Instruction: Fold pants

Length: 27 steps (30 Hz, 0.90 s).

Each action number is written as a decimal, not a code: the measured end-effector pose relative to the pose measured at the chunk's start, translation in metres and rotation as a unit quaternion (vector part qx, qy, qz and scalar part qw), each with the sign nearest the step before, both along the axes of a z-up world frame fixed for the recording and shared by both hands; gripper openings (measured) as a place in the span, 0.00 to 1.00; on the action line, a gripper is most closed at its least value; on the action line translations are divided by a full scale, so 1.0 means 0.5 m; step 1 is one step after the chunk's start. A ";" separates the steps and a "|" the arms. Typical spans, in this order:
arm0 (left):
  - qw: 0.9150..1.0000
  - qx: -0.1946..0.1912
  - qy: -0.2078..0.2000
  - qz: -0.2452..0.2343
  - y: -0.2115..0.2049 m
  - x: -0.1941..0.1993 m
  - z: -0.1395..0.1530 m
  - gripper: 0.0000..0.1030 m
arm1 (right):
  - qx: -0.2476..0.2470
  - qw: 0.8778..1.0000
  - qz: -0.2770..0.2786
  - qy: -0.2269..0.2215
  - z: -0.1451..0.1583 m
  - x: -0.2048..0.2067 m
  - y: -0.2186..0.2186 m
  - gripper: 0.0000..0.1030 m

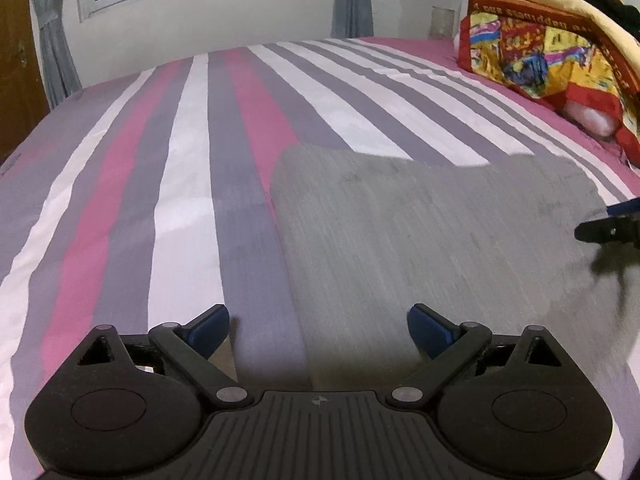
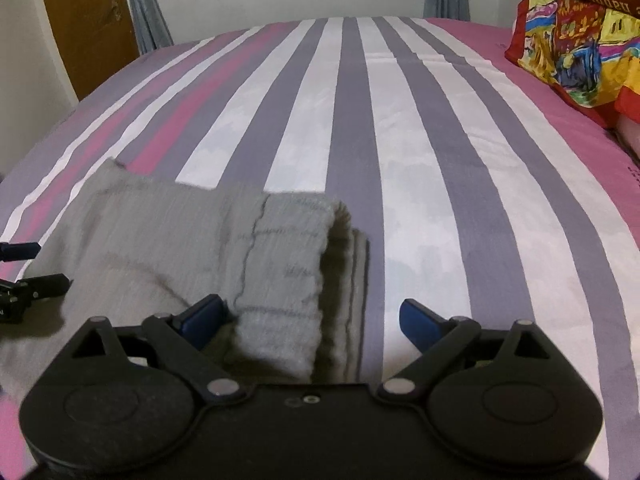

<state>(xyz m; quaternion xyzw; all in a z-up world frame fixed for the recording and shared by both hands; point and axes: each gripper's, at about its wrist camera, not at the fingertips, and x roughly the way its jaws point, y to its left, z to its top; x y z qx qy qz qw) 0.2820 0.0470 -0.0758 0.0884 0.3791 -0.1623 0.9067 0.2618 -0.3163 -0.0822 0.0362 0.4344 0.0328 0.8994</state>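
The grey ribbed-knit pants [image 2: 168, 248] lie on the bed with the pink, grey and white striped cover [image 1: 192, 168], already doubled into a thick stack; in the right wrist view the layered hems [image 2: 340, 280] face toward three o'clock, which suggests at least one fold is made and the bundle is laid flat so it can be squared or folded again. The left tongs [image 1: 318, 330] hang with their blue pads apart, nothing between them, over the pants' left border at six o'clock of their own view; I judge they sit there to catch or press that edge. The right tongs [image 2: 310, 322] are likewise spread and empty, straddling the stacked end, the left pad just beside the cloth, probably ready to pinch the layers together. A folded yellow-and-red printed blanket [image 1: 552, 44] is heaped at two o'clock, well apart from the work.

Motion blur smears the fabric in the left view, so seams and waistband cannot be told there; the near end of the pants is hidden under both tool bodies; whether either pad touches the cloth I cannot tell; the blanket is cut off by the frame edge.
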 end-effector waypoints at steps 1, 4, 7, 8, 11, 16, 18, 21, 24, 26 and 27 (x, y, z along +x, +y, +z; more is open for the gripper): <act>1.000 0.003 0.000 -0.002 0.000 -0.009 0.002 0.93 | 0.000 1.000 0.002 0.002 0.001 -0.007 0.001 0.92; 1.000 0.010 -0.008 -0.006 0.007 -0.043 0.019 0.93 | 0.005 1.000 0.006 0.012 0.000 -0.028 0.000 0.92; 1.000 -0.005 -0.030 0.004 0.027 -0.087 0.030 1.00 | 0.019 1.000 -0.005 -0.010 0.028 -0.066 -0.014 0.92; 1.000 -0.008 -0.026 0.010 0.032 -0.095 0.019 1.00 | 0.015 0.999 -0.011 -0.034 0.041 -0.085 -0.018 0.92; 0.998 -0.052 0.004 0.040 0.057 -0.092 -0.011 1.00 | 0.023 0.999 -0.017 -0.023 0.017 -0.100 -0.029 0.93; 0.995 -0.086 -0.010 0.052 0.084 -0.124 0.009 1.00 | 0.061 0.998 -0.032 -0.010 0.016 -0.099 -0.059 0.93; 0.997 -0.067 0.013 0.047 0.080 -0.123 -0.013 1.00 | 0.053 0.998 -0.021 -0.035 0.035 -0.115 -0.057 0.94; 0.994 -0.088 0.023 0.057 0.092 -0.120 -0.003 1.00 | 0.057 0.998 0.005 0.008 -0.007 -0.107 -0.049 0.94; 0.996 -0.079 0.007 0.048 0.087 -0.132 0.004 1.00 | 0.074 0.997 -0.007 -0.016 0.008 -0.124 -0.059 0.94; 0.996 -0.069 0.023 0.042 0.084 -0.121 -0.017 1.00 | 0.082 0.996 0.000 -0.036 0.013 -0.136 -0.059 0.94; 0.995 -0.081 0.028 0.048 0.088 -0.117 -0.019 1.00 | 0.086 0.996 0.005 -0.030 0.000 -0.134 -0.057 0.94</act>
